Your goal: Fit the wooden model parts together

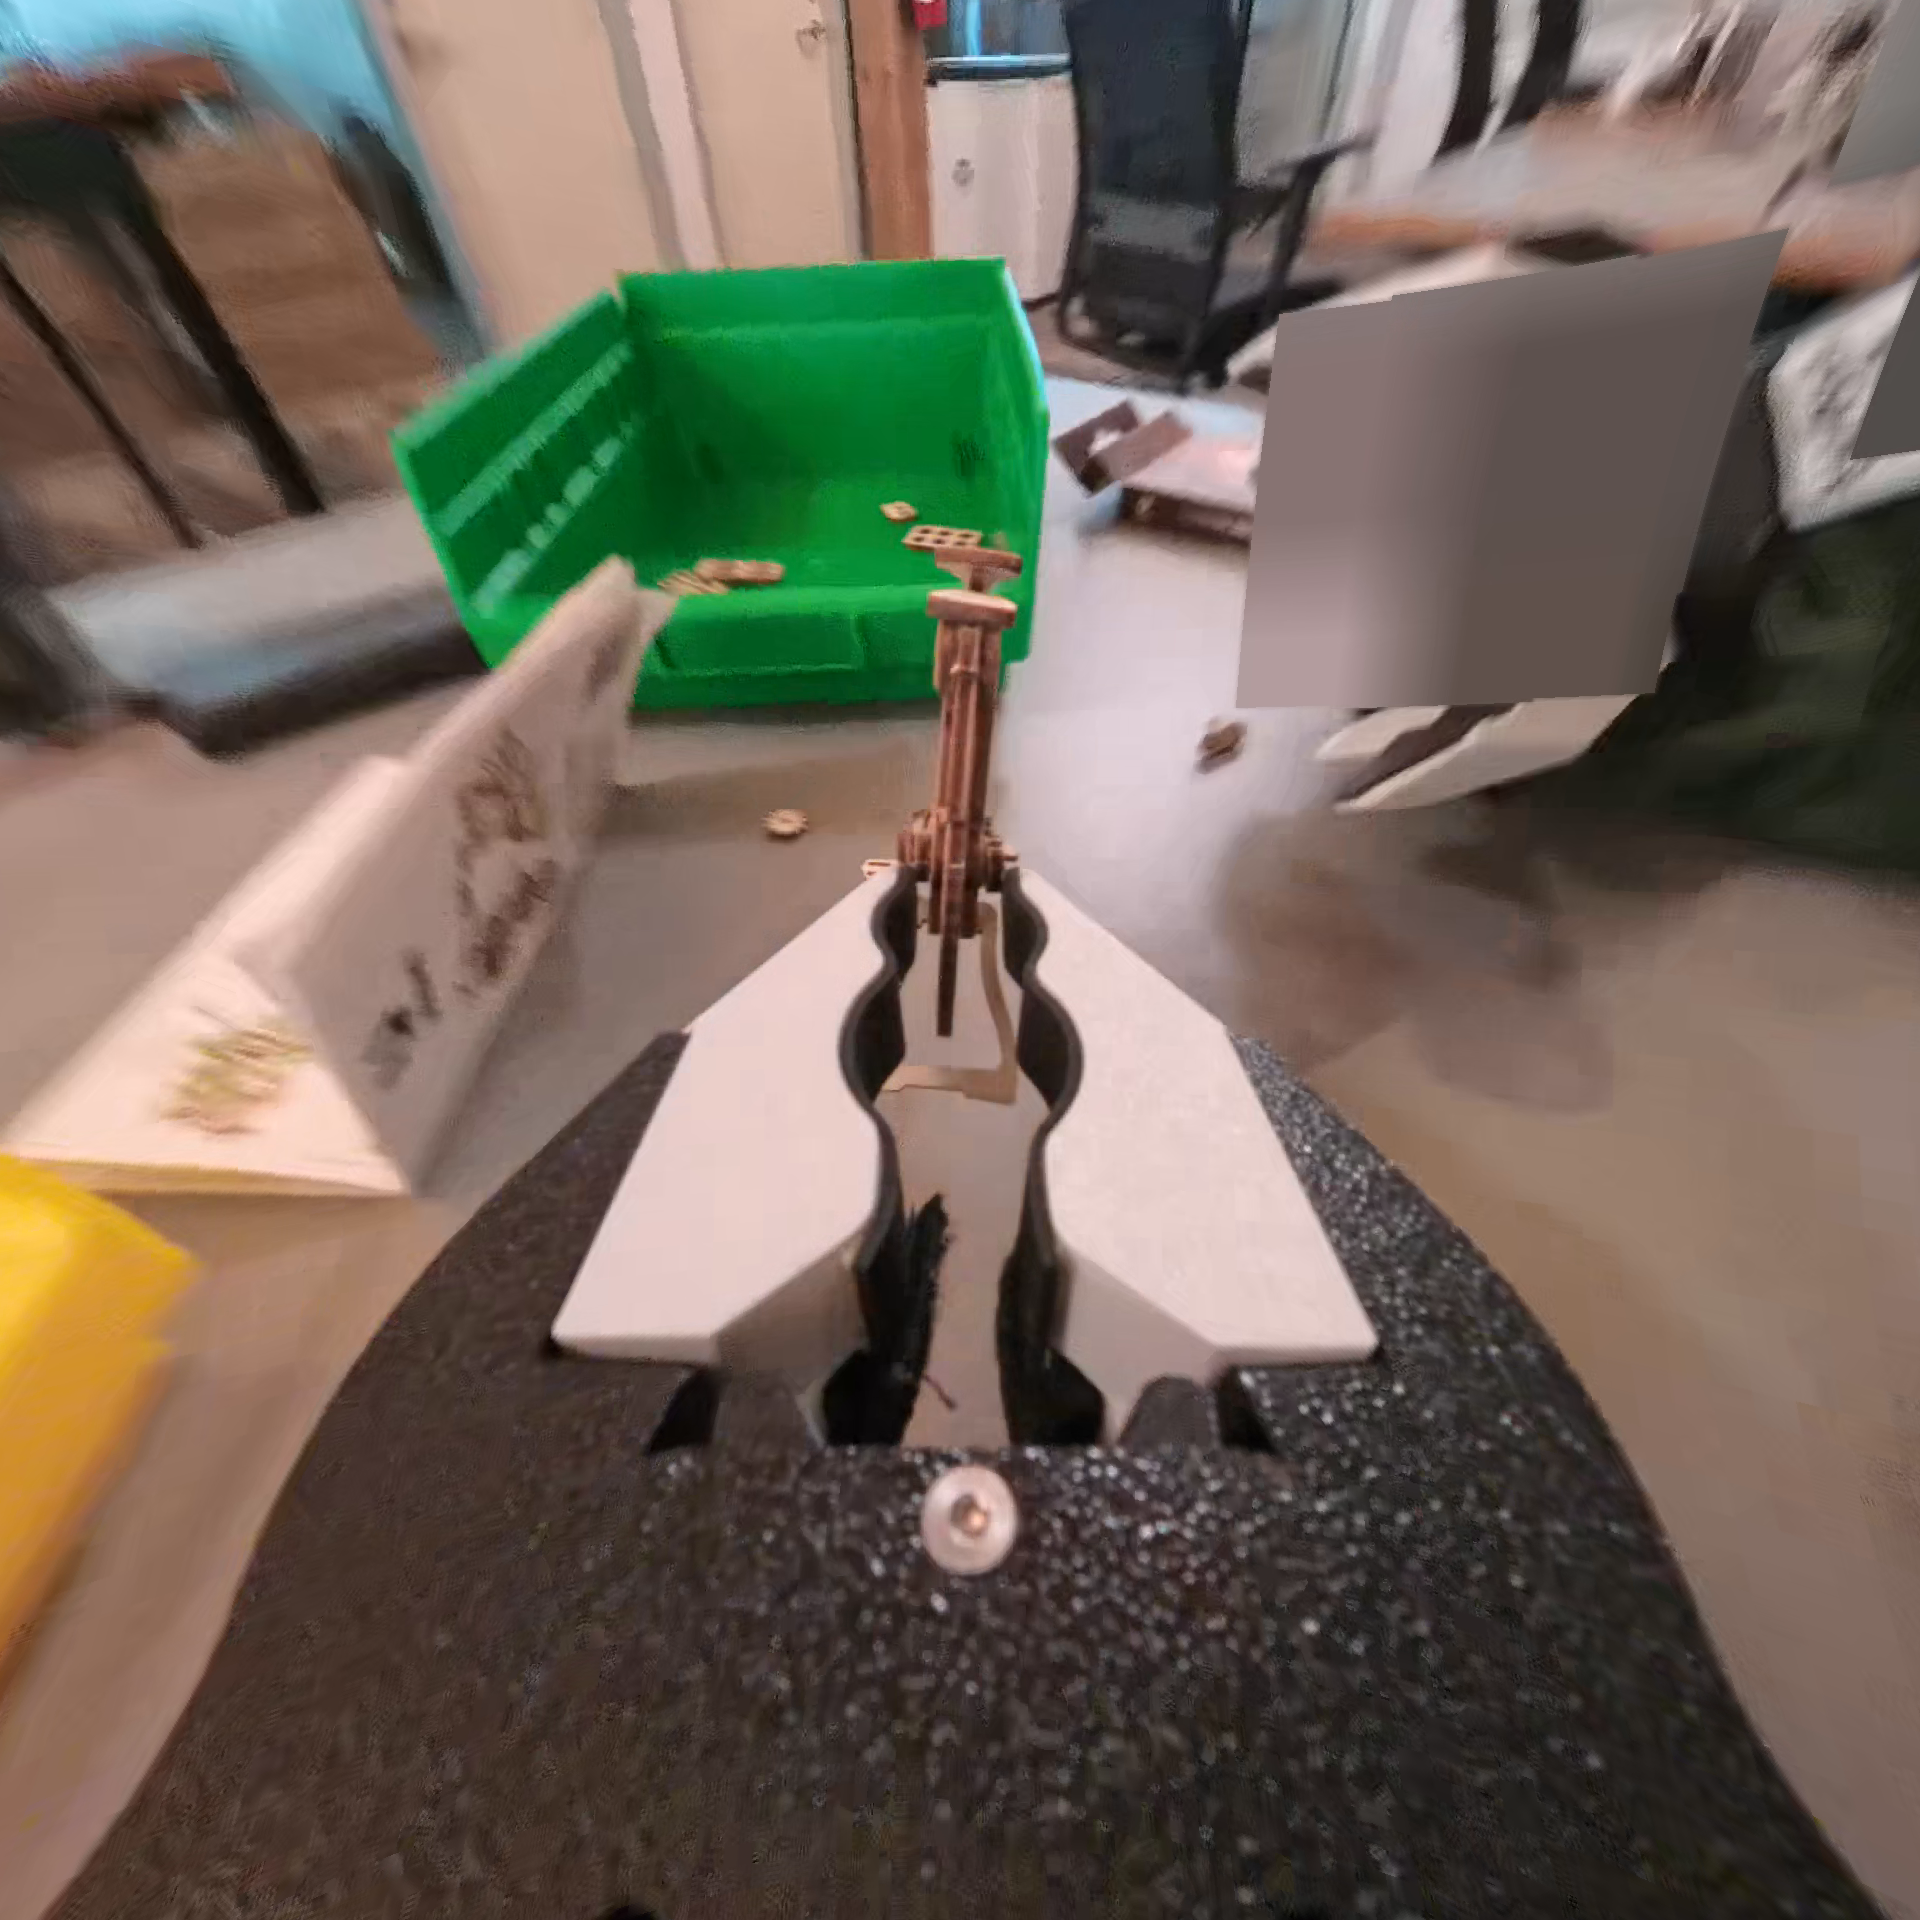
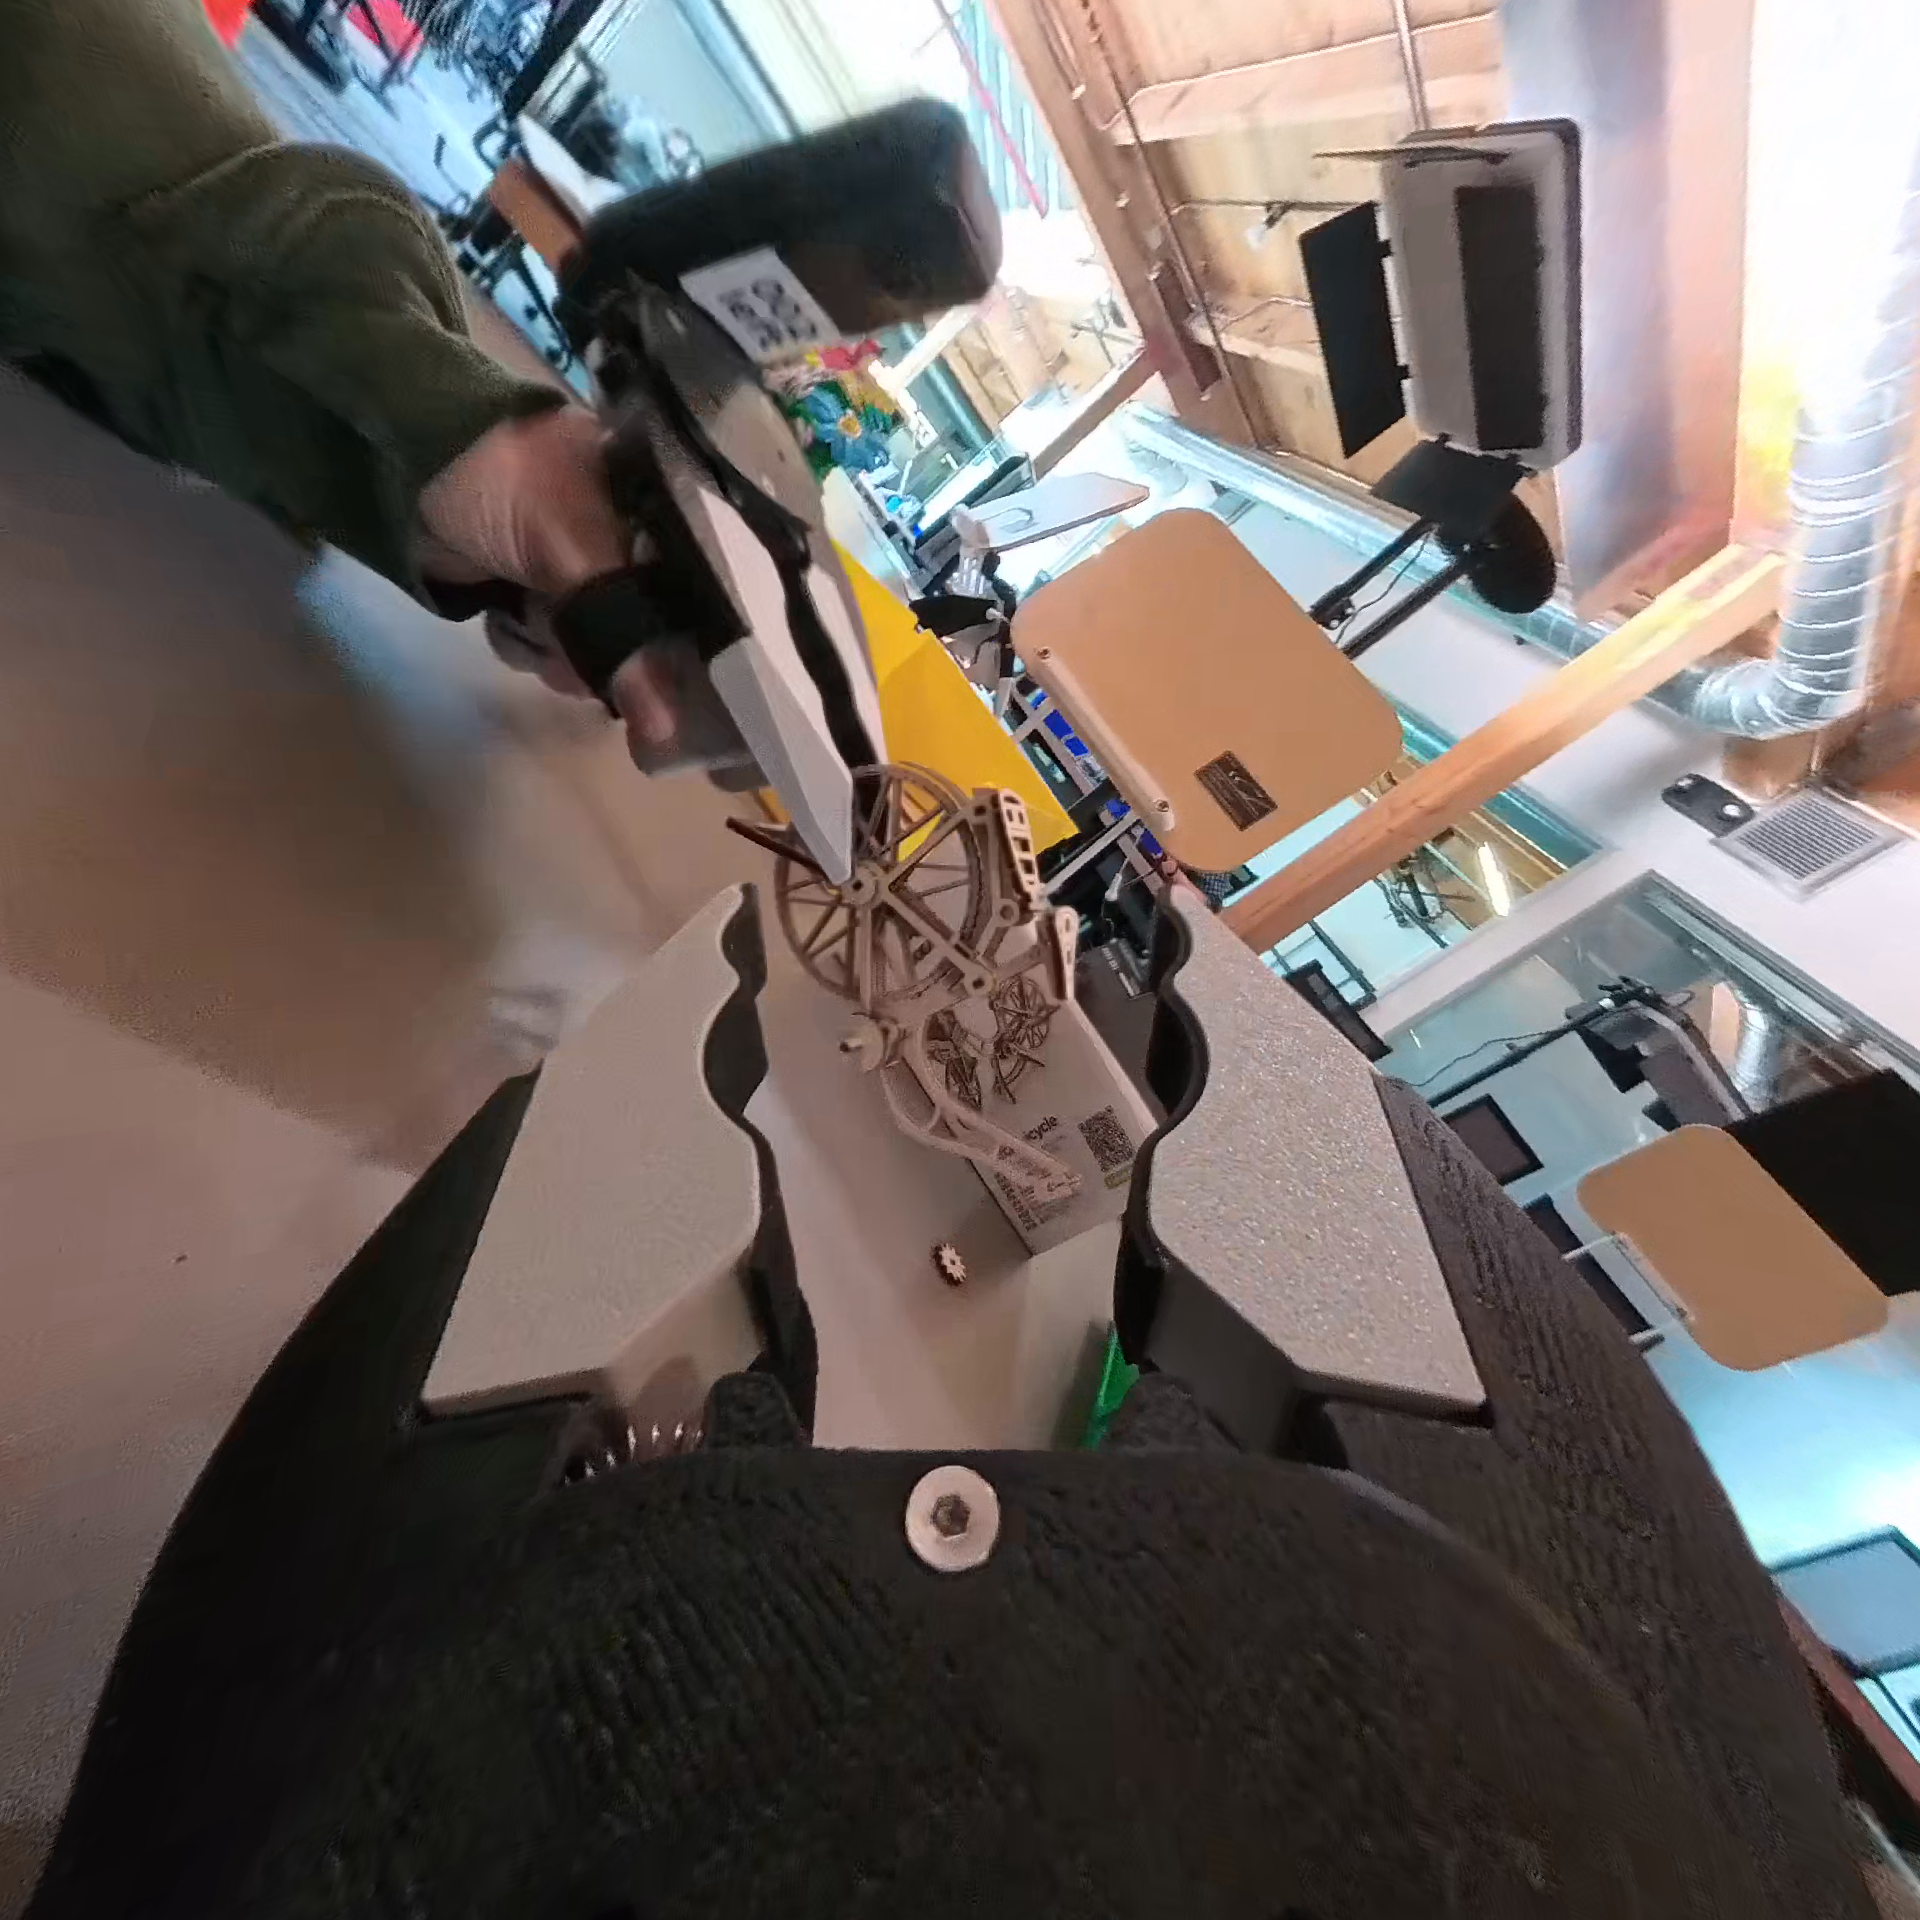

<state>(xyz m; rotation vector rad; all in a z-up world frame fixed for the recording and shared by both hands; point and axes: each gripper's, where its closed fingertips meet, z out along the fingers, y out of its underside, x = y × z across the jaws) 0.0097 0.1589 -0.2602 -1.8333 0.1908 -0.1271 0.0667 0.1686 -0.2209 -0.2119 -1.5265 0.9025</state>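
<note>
A partly built wooden bicycle model [image 2: 914, 935], wheel and frame already joined, is pinched at its hub by the left gripper [image 1: 958, 883] while the right gripper [image 2: 956, 987] is spread empty nearby (loose parts [image 1: 940, 537] remain in the far green bin [image 1: 727, 364]).

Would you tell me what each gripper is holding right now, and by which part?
The left gripper clamps the wooden bicycle model at its wheel hub; the right gripper is open, empty.
</note>
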